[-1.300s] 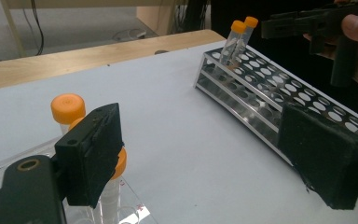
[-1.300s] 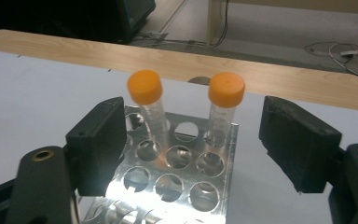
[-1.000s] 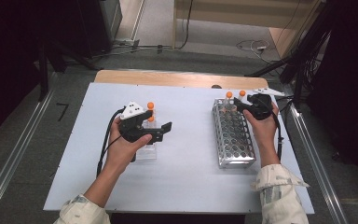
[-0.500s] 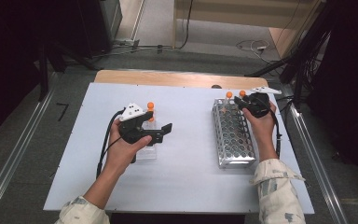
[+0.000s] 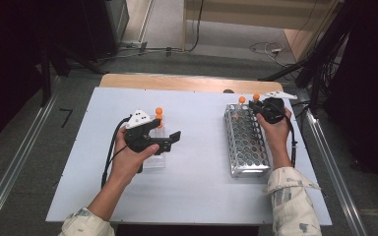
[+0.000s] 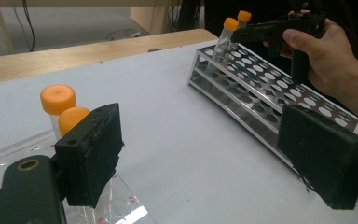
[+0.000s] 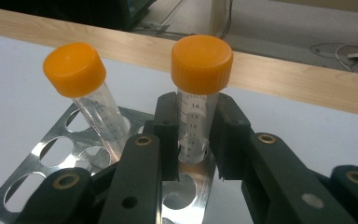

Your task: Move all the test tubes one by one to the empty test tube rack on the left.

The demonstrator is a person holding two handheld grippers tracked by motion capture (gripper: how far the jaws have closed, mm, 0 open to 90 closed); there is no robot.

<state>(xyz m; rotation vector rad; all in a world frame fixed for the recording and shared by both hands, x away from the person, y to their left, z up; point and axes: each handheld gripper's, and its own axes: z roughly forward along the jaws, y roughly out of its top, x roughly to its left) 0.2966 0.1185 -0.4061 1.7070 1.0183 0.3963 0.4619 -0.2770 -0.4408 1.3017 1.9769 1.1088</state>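
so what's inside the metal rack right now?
The rack holds two orange-capped tubes at its far end: one leaning tube and one upright tube clamped by the right gripper. Its lower end is hidden by the jaws.

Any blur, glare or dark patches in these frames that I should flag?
High view: table evenly lit, surroundings very dark. Left gripper view: near jaw pads soft, metal rack sharper. Right gripper view: held tube crisp between the jaws, glare on the rack plate.

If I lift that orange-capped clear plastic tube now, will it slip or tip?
Probably light: the orange-capped clear plastic tube looks empty. Its smooth wall may slip, though the right gripper pads clamp it squarely. Standing upright in the metal rack, it should lift straight without tipping.
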